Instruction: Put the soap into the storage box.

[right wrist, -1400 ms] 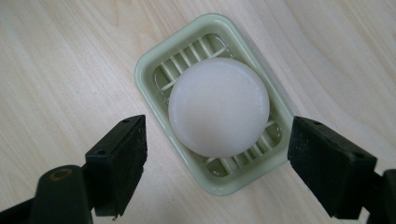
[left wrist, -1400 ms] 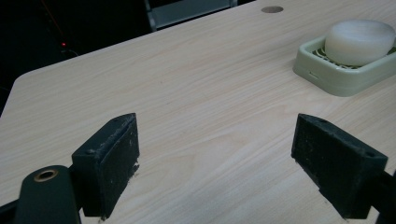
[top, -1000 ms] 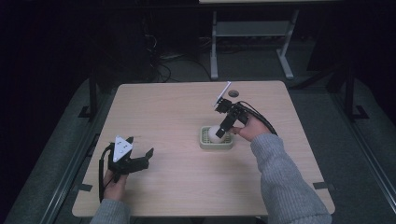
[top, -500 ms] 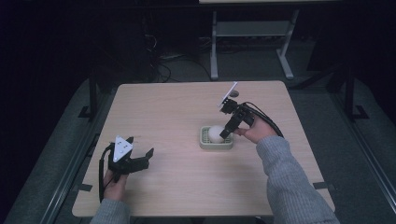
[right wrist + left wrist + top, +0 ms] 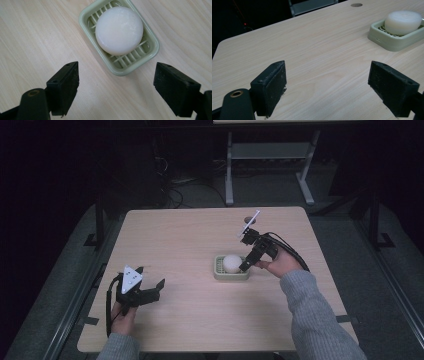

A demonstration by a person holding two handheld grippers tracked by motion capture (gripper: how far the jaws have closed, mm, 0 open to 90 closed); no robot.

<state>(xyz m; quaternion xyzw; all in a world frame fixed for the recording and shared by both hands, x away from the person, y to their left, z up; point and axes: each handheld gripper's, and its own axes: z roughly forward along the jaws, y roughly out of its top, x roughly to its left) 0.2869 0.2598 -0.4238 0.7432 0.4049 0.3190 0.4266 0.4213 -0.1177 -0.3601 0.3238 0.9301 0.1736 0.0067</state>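
Round white soap bar (image 5: 119, 30) in green slatted dish (image 5: 152, 48) — likely slick, firm; grasp across its sides — right gripper (image 5: 126, 92) spread above.

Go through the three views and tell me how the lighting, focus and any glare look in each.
High view: the table is evenly lit while the surroundings are nearly black; the picture is soft.
Left gripper view: the soap is washed out to near white; the near fingers look sharp.
Right gripper view: even light, no harsh glare; the soap dish slats are clear, with a faint shadow at its edge.
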